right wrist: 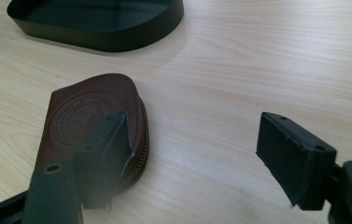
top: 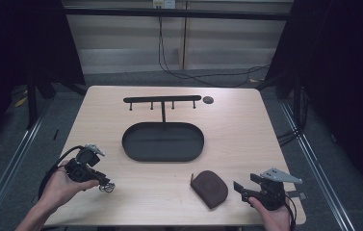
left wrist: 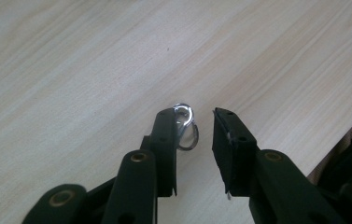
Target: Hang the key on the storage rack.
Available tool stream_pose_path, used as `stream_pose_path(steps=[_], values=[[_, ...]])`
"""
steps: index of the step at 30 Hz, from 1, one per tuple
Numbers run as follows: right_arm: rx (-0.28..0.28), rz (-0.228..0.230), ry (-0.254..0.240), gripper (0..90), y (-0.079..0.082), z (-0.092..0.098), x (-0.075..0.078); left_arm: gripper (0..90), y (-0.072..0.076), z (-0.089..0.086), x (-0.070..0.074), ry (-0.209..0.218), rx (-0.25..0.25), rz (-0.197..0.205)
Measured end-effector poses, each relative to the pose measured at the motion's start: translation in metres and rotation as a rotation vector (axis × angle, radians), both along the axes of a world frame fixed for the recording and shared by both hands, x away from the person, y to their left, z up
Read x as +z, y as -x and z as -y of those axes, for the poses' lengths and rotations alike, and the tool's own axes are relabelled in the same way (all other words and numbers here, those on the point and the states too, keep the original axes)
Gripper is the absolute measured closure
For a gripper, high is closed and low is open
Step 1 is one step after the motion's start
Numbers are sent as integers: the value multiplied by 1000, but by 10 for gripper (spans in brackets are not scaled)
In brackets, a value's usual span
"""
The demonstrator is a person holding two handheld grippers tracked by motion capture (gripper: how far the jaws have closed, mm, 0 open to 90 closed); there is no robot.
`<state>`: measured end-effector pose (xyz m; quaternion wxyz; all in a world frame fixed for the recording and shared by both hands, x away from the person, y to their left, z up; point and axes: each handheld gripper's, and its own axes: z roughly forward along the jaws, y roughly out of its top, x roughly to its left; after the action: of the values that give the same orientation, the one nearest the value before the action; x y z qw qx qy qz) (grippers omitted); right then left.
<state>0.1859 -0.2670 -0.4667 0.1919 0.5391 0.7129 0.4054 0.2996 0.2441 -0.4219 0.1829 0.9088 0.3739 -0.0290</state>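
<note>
Left gripper view, left claw (left wrist: 194, 126) spread around key ring (left wrist: 186, 127), ring half hidden by jaw, right claw (right wrist: 194, 154) spread.

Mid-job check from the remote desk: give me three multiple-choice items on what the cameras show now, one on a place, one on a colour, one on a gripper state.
1. Where does the metal ring lie?
A. in the tray
B. on the table by the left gripper's jaws
C. on the rack

2. What colour is the zip pouch?
A. brown
B. blue
C. white

3. How do the right gripper's jaws stand?
A. shut on the pouch
B. shut on nothing
C. open, with nothing between them

Answers:
1 B: in the left gripper view the ring rests on the table against one jaw of the left gripper, outside the black tray.
2 A: the right gripper view shows brown leather with a zip edge.
3 C: a wide gap of bare wood shows between its jaws; the pouch lies beside one jaw.
</note>
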Motion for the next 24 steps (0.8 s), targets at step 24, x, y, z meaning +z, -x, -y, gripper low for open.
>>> stream_pose_path(steps=[24], values=[[-9, 0, 14, 274, 0, -1, 0, 784, -14, 6, -13, -83, -41, -93]])
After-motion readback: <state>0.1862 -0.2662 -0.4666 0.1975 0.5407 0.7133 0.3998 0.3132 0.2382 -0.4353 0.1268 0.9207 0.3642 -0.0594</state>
